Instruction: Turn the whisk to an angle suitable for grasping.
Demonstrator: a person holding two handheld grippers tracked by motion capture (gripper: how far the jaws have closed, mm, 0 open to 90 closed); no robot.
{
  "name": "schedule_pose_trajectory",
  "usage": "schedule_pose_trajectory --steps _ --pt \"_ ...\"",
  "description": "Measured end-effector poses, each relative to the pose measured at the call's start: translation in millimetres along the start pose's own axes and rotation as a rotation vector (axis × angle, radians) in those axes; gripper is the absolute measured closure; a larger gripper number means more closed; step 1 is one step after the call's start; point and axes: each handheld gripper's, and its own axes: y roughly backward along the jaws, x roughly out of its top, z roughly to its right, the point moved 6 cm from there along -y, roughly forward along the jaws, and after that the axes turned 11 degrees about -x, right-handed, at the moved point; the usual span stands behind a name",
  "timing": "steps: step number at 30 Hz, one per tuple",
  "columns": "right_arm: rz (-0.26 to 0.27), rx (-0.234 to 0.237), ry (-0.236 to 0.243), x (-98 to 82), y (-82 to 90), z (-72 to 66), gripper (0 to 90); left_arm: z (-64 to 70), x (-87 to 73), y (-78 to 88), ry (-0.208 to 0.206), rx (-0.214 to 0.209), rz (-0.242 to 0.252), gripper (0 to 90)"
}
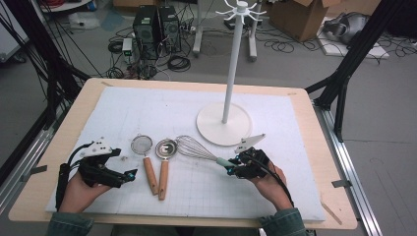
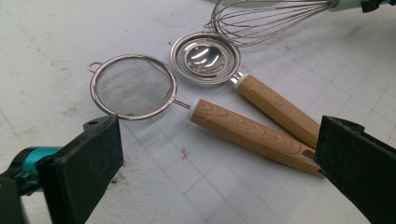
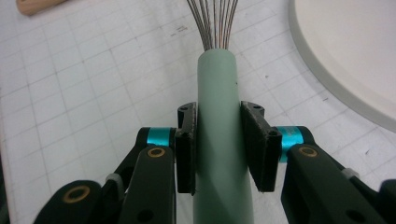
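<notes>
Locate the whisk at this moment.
In the high view the whisk lies right of centre on the white mat, its wires beside the small metal bowl strainer, its green handle clamped in the right gripper.

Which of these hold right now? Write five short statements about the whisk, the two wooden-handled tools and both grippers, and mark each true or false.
1. The right gripper is shut on the whisk by its green handle. True.
2. The whisk hangs from the white stand. False: its wires lie on the mat, beside the stand's round base.
3. The left gripper holds the mesh strainer. False: its jaws stand open and apart from it.
4. The mesh strainer and the small metal bowl tool both have wooden handles. True.
5. The two wooden handles lie far apart. False: they lie side by side, close at their ends.
</notes>
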Motion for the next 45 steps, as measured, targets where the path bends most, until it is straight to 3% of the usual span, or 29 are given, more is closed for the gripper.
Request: schedule_pose_trajectory --steps 21,31,45 --pt "0.001 0.077 0.068 -15.9 12.3 1.8 67.9 16.5 12.0 -22.2 -0.043 -0.072 -0.016 1.8" --pt "0.001 0.115 0.107 -25.6 10.5 2.9 67.9 23.6 17.7 -30.7 -0.065 -0.097 -0.033 1.8" --pt "-0.004 0.119 0.142 -33.7 3.6 5.7 67.5 23.8 24.4 -36.7 -0.078 -0.116 -0.032 1.9"
